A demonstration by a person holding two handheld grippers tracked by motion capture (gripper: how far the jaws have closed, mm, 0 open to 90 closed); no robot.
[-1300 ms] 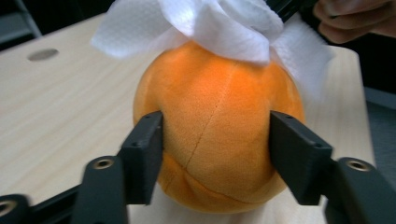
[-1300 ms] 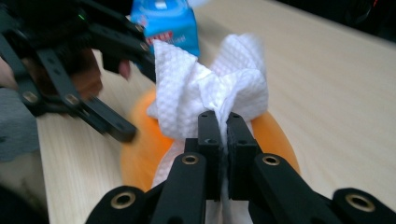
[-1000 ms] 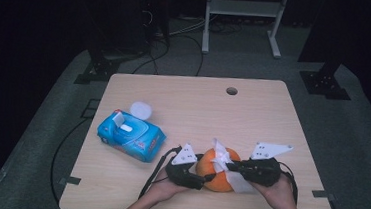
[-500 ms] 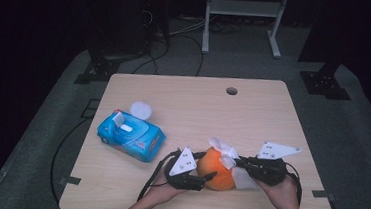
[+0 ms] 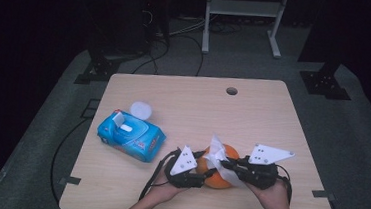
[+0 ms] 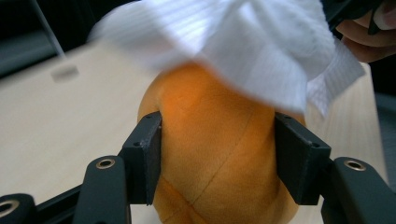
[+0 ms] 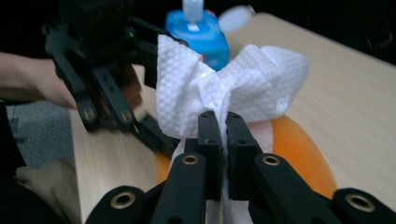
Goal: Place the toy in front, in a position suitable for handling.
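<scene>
Wooden table (image 5: 253, 115): orange plush (image 5: 217, 167) upright, wipe (image 5: 218, 152) atop.

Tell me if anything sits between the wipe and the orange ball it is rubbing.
Nothing visible does. The right gripper is shut on the white wipe, which lies straight on top of the orange ball. The left gripper clamps that ball from both sides. The blue wipe pack lies apart, to the left.
</scene>
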